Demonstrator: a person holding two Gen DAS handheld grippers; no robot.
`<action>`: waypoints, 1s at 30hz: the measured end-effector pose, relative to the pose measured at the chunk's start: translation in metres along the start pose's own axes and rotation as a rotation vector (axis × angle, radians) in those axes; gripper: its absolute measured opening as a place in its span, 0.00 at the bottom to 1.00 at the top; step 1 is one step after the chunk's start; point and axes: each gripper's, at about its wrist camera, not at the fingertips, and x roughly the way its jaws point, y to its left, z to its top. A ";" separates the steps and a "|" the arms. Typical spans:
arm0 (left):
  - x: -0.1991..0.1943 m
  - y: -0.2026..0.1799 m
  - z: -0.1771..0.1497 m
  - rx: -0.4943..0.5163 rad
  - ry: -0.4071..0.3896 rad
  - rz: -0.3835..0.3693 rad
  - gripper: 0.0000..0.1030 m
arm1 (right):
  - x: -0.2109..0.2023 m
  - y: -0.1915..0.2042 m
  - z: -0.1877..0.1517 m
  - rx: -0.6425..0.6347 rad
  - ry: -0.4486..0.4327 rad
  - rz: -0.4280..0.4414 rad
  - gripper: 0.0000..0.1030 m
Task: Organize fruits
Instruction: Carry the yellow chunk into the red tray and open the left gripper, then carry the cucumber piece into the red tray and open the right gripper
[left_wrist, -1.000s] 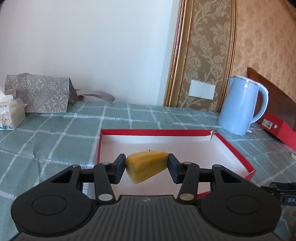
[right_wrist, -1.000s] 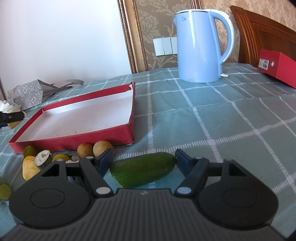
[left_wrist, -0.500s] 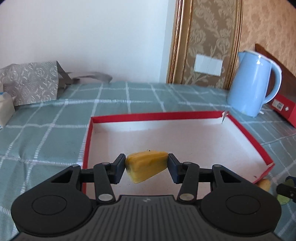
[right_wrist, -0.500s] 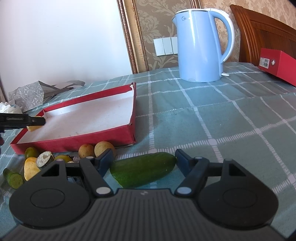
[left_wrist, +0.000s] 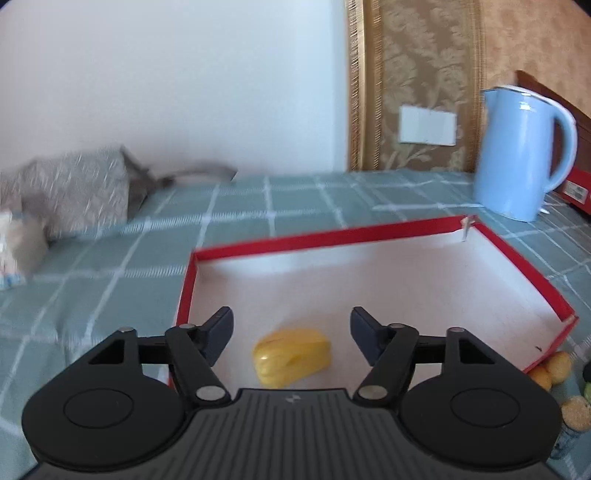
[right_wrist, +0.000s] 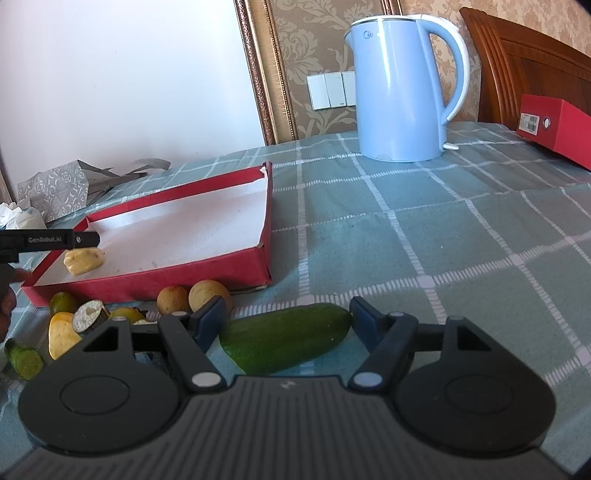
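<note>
A yellow fruit piece (left_wrist: 291, 356) lies free on the white floor of the red box lid (left_wrist: 332, 236), near its front left corner. My left gripper (left_wrist: 291, 325) hovers just above it, jaws opening, pads clear of the fruit on both sides. The right wrist view shows the same piece (right_wrist: 83, 260) in the lid (right_wrist: 147, 280) under the left gripper's finger (right_wrist: 74, 238). My right gripper (right_wrist: 288, 313) is shut on a green cucumber (right_wrist: 284, 339), held lengthwise just above the checked cloth. Several loose fruits (right_wrist: 192, 295) lie in front of the lid.
A blue kettle (right_wrist: 399, 85) stands behind the lid on the right. A red carton (right_wrist: 554, 125) sits at the far right by a wooden headboard. A grey paper bag (right_wrist: 55, 188) and tissues (left_wrist: 18, 251) are at the back left. More cut pieces (right_wrist: 74, 325) lie at the lid's left front.
My left gripper moved forward over the lid, lowered, then spread its jaws; the yellow piece dropped onto the lid's floor. The right gripper and cucumber have not moved.
</note>
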 end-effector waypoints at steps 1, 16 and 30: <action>-0.002 -0.001 0.001 0.007 -0.011 0.002 0.78 | 0.000 0.000 0.000 0.001 -0.001 -0.001 0.70; -0.102 0.049 -0.051 -0.167 -0.207 0.094 0.85 | -0.008 0.008 -0.001 -0.038 -0.050 -0.021 0.70; -0.104 0.068 -0.067 -0.230 -0.154 0.039 0.85 | 0.027 0.100 0.049 -0.260 -0.115 0.035 0.70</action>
